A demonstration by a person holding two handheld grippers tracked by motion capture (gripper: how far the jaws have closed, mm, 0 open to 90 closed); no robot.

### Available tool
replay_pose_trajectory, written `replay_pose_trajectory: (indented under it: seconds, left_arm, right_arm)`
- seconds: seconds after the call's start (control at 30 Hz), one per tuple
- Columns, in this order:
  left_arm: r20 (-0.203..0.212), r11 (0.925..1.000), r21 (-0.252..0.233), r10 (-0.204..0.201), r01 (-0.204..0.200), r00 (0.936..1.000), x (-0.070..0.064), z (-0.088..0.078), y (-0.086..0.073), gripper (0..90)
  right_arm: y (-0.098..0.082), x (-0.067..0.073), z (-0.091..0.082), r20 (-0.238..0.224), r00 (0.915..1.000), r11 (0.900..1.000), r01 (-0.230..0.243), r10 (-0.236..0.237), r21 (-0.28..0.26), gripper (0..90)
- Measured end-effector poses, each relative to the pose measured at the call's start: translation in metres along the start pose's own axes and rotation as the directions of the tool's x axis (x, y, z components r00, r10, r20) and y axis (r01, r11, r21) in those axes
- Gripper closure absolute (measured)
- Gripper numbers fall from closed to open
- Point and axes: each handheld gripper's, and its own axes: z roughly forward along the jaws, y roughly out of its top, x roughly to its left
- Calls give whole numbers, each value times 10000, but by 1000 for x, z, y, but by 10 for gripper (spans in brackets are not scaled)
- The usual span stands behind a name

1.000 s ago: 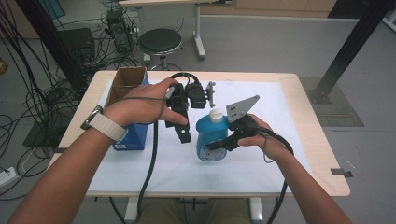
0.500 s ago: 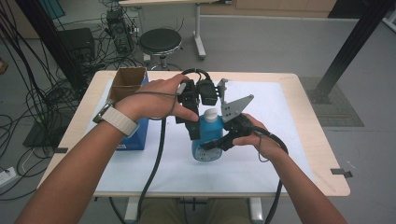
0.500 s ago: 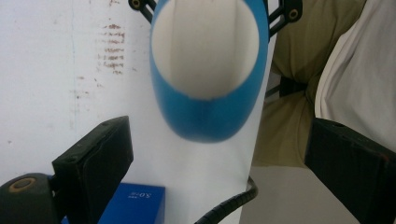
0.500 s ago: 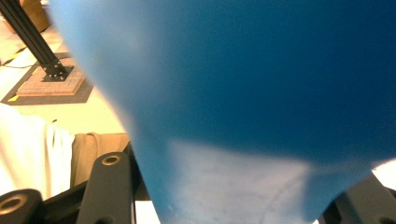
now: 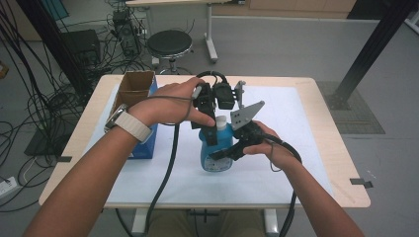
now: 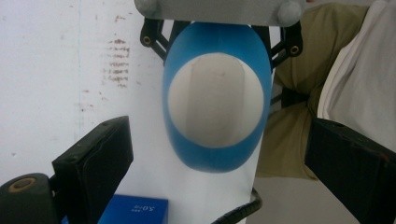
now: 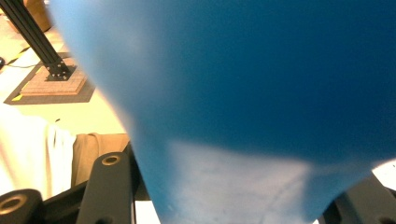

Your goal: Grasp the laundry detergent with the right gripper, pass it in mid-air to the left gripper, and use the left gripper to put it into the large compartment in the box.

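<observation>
Fingers [image 7: 112, 186] of the right gripper [image 5: 225, 153] are clamped on the body of the blue bottle [image 5: 216, 150], closed as far as its width lets them, one black pad pressed against each side; in the right gripper view the blue plastic looms blurred right between them, with a pale label patch low on it. Held this way, the bottle stands upright on the white sheet [image 5: 296, 123] that covers the counter [image 5: 341, 163], about the middle of it. Directly above the bottle's white cap [image 5: 221, 120] hangs the left gripper [image 5: 210, 129], pointing straight down. Its own fingers [image 6: 95, 163] stand wide apart with nothing gripped: in the left gripper view they flank the cap and the blue shoulders below it, each pad clear of the bottle with a plain gap on both sides. Beyond the cap in that view the right gripper's black linkage and grey plate [image 5: 245, 113] straddle the bottle from the far side. A blue box [image 5: 143, 143] sits on the counter off to the outer side of the left fingers, beneath the person's left wrist, with an open cardboard box [image 5: 133, 86] just behind it. Black cables trail from both grippers back toward the near edge of the counter.
</observation>
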Motion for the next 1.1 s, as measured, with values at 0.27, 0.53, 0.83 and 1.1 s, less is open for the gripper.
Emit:
replay_pose_trajectory:
  seconds: [0.27, 0.53, 0.83, 1.1]
  left_arm:
    - [-13, 9999, -134, -52, 52, 10000, 1, 3, 1, 84]
    - [36, 9998, -190, -39, 40, 10000, 2, 4, 4, 84]
    - [24, 9997, -243, -41, 41, 10000, 3, 5, 4, 84]
    - [58, 9996, -285, -74, 76, 10000, 3, 6, 3, 85]
  right_arm:
    - [1, -1, 0, -19, 10000, 10000, 29, -29, -11, 436]
    - [2, -1, 0, -37, 10000, 10000, 22, -22, -16, 436]
    - [2, -1, 0, -41, 10000, 10000, -77, 77, -1, 436]
    - [2, -2, 0, -68, 9999, 9999, -123, 123, -1, 435]
